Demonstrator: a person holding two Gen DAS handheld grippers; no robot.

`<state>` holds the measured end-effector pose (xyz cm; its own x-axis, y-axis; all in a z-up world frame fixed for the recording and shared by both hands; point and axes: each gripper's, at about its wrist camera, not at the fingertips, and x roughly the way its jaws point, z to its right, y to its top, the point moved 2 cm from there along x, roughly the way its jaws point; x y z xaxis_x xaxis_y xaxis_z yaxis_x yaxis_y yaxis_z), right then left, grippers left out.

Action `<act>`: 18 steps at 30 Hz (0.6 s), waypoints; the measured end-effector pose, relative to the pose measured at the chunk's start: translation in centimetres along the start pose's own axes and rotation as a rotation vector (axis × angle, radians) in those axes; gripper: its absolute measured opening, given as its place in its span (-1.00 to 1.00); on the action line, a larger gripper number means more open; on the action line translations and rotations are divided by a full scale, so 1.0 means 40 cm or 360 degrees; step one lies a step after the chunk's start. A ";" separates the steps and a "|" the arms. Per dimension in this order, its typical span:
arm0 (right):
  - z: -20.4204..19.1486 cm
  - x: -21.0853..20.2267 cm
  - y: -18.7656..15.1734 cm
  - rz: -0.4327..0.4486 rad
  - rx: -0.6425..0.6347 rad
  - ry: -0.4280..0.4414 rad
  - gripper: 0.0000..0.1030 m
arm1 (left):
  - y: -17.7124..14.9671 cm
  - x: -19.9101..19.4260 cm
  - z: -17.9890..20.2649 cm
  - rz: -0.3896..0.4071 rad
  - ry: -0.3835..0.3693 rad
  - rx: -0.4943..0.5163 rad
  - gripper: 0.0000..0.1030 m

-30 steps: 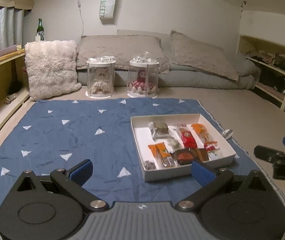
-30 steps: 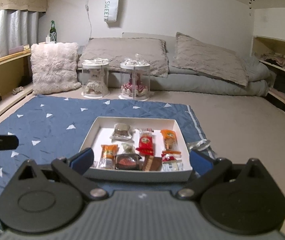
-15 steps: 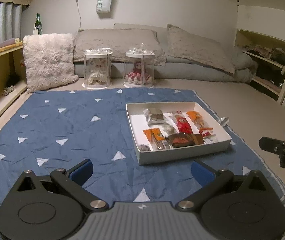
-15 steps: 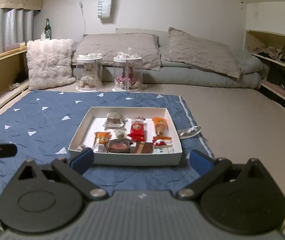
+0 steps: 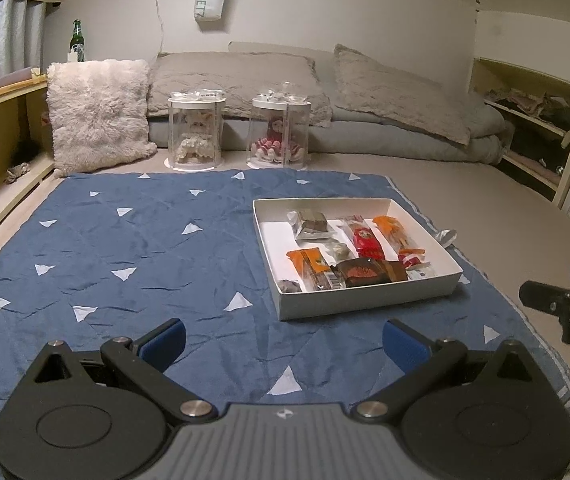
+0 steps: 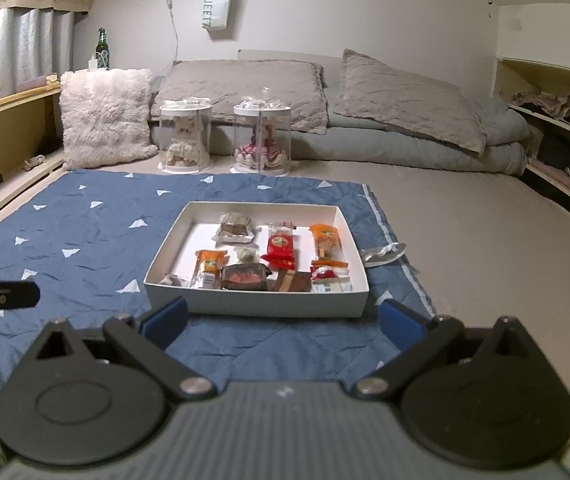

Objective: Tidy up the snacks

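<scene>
Snacks lie packed in a shallow white box [image 6: 253,304] near the right edge of the blue triangle-print mat [image 5: 125,248]: a red packet [image 6: 281,249], orange packets [image 6: 327,240] and a dark wrapper [image 6: 244,278] among them. Left gripper [image 5: 283,340] hovers level over the mat's near edge, jaws spread wide, holding nothing. Right gripper [image 6: 281,322] hangs low just before the box's near wall, jaws likewise wide apart and empty. A silver wrapper [image 6: 383,254] rests at the mat's right edge.

Snack [image 6: 169,279] half-hidden behind box wall [image 6: 253,302]
</scene>
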<state>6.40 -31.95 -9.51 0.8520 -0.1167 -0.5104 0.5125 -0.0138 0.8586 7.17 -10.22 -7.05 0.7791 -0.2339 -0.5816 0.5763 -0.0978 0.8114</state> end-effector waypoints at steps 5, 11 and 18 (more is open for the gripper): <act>0.002 0.003 0.001 0.0002 -0.0004 0.0006 0.99 | -0.004 0.002 -0.001 -0.0003 -0.0008 -0.0006 1.00; -0.001 0.001 -0.004 0.0000 0.0000 0.0009 0.99 | -0.005 0.006 -0.001 -0.0009 -0.0007 -0.0008 1.00; -0.007 0.000 -0.006 -0.0001 0.0001 0.0005 0.99 | -0.006 0.005 0.000 -0.0009 -0.0007 -0.0006 1.00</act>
<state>6.30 -31.67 -9.70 0.8519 -0.1138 -0.5111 0.5130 -0.0148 0.8583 7.19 -10.24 -7.37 0.7746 -0.2377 -0.5861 0.5819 -0.0953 0.8077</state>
